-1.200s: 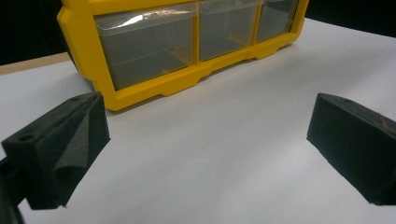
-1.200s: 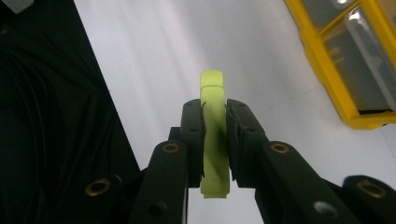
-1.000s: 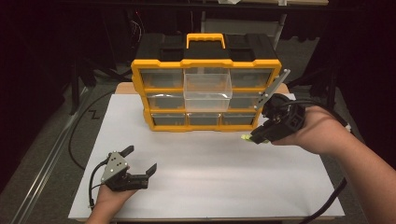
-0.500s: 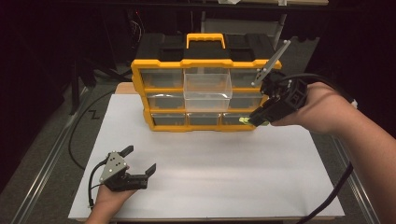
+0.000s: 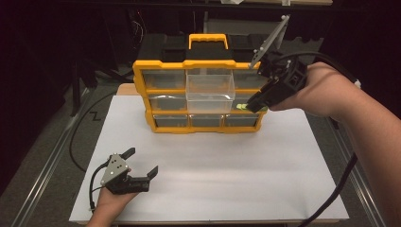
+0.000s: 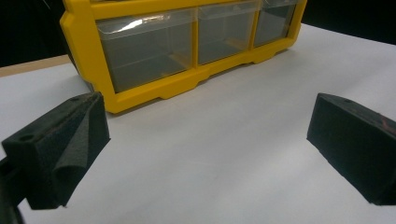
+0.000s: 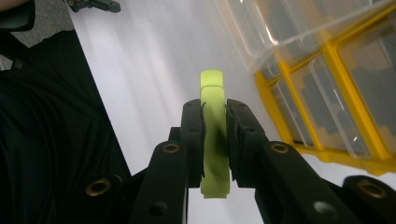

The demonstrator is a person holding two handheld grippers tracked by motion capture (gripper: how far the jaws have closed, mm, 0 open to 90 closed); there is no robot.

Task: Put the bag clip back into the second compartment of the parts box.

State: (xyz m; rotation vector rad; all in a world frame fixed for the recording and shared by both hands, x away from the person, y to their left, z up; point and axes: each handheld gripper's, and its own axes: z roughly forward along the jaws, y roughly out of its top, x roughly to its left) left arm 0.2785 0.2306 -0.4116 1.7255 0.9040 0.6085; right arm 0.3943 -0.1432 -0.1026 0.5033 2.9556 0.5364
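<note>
A yellow organizer [image 5: 142, 90] with clear drawers stands upright at the back of the white board. Its middle drawer [image 5: 210, 90] sticks out toward me. My right gripper [image 5: 253, 105] hovers at that drawer's right side, shut on a small lime-green piece [image 5: 242, 107]. In the right gripper view the green piece [image 7: 212, 88] is clamped between the pads, its tip jutting past them, with the drawer [image 7: 299, 23] up to the right. My left gripper [image 5: 142, 161] rests open at the board's near left corner. Between its jaws [image 6: 208, 140] is bare board, with the organizer [image 6: 140, 88] beyond.
The white board [image 5: 213, 179] covers the table, with wood showing at its back left corner. Black cables trail off both grippers, one looping over the left edge. A person's dark sleeve lies at the left of the right gripper view. Dark surroundings lie behind the organizer.
My right gripper has risen and moved left toward the protruding drawer, carrying the green piece. The left gripper has stayed put.
</note>
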